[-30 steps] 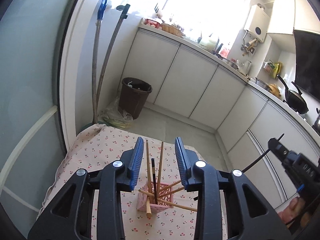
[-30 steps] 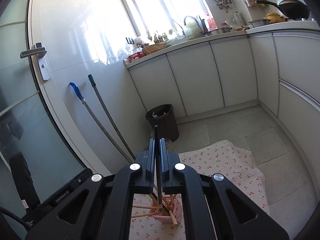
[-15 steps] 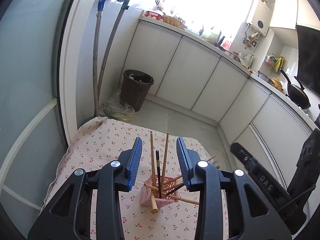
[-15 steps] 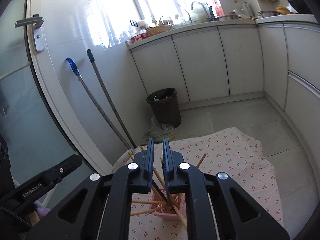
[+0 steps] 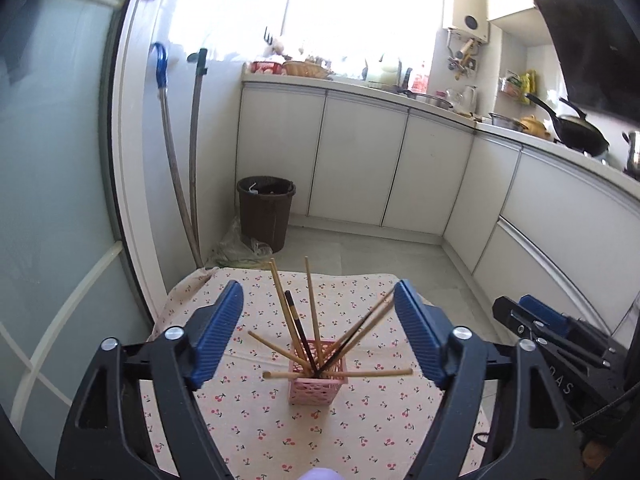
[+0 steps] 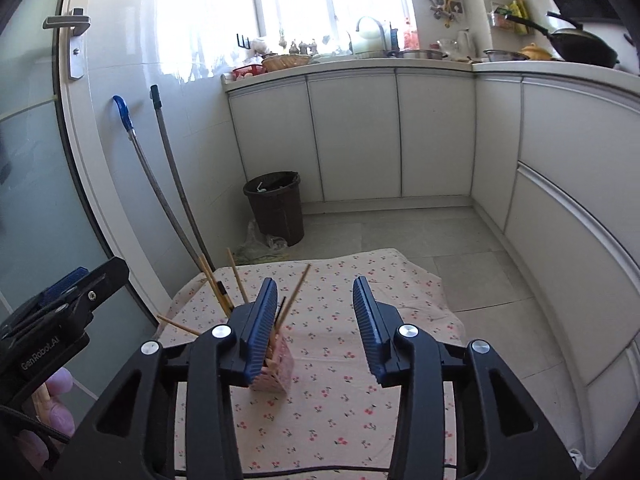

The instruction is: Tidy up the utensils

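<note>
A pink lattice holder [image 5: 318, 376] stands on the cherry-print cloth [image 5: 360, 432]. Several wooden chopsticks [image 5: 310, 304] and a black one [image 5: 298, 328] fan out of it. One wooden stick lies across its rim. My left gripper [image 5: 319, 292] hangs above and in front of the holder. Its jaws are opening wide and the pads touch nothing. The right gripper [image 6: 315, 286] is to the right of the holder [image 6: 280, 372]. Its jaws are opening with nothing between them, and its left finger hides part of the holder. Each gripper shows in the other's view: right gripper [image 5: 536, 320], left gripper [image 6: 68, 292].
A brown bin [image 5: 264, 212] and a plastic bag stand on the floor beyond the table. Two long handles [image 5: 176, 184] lean on the wall beside a glass door at left. White cabinets [image 5: 360, 160] run along the back and right. A hand [image 6: 56, 392] holds the left gripper.
The right gripper was shut on a black chopstick. That chopstick is now out of the jaws, which have opened. The left jaws have spread much wider. Both grippers have drawn back from the holder.
</note>
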{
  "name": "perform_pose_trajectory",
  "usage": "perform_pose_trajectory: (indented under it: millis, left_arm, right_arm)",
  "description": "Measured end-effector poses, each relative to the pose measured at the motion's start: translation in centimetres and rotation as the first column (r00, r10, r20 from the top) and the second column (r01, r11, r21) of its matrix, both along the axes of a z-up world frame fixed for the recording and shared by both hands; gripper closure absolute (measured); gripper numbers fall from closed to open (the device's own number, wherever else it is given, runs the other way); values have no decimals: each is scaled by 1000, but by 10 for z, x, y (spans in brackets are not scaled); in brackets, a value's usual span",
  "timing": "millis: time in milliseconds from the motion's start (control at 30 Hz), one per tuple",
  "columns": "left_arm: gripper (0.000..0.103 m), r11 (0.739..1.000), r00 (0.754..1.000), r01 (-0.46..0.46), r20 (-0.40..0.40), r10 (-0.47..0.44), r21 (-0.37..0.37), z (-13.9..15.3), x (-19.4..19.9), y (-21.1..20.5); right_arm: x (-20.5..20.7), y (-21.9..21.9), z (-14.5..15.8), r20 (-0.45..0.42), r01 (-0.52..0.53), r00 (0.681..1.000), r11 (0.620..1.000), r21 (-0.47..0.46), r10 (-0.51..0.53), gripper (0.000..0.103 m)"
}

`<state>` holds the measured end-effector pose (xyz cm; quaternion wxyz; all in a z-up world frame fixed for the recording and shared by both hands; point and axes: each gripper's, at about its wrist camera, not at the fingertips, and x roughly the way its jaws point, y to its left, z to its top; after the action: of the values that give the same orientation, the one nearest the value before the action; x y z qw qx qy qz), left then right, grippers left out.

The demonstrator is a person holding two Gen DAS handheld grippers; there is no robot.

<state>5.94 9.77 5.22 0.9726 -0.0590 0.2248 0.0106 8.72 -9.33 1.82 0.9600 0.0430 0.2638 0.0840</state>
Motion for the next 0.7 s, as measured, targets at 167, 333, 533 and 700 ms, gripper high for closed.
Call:
perform_pose_trajectory:
  millis: [167,333,533,700]
  left_arm:
    - [16,998,1000,-9,2,9,56,-10,-18,-25]
    - [7,989,998,-63,24,60,133,-18,-33,-47]
    - [7,977,986,-137,120,118,166,-19,-47,-63]
    - [7,981,999,-35,34,29,190,-26,-35,-81]
  right_arm:
    - [-28,-29,-7,3,80,997,997,-17,-80,47]
    - [-50,-48,-13,23,173,985,984,-51,-172,28]
    - [-65,-68,-20,58,310,950,947,-86,-306,7]
    - [-63,-79,-29,51,370,929,923,-101,-367,7]
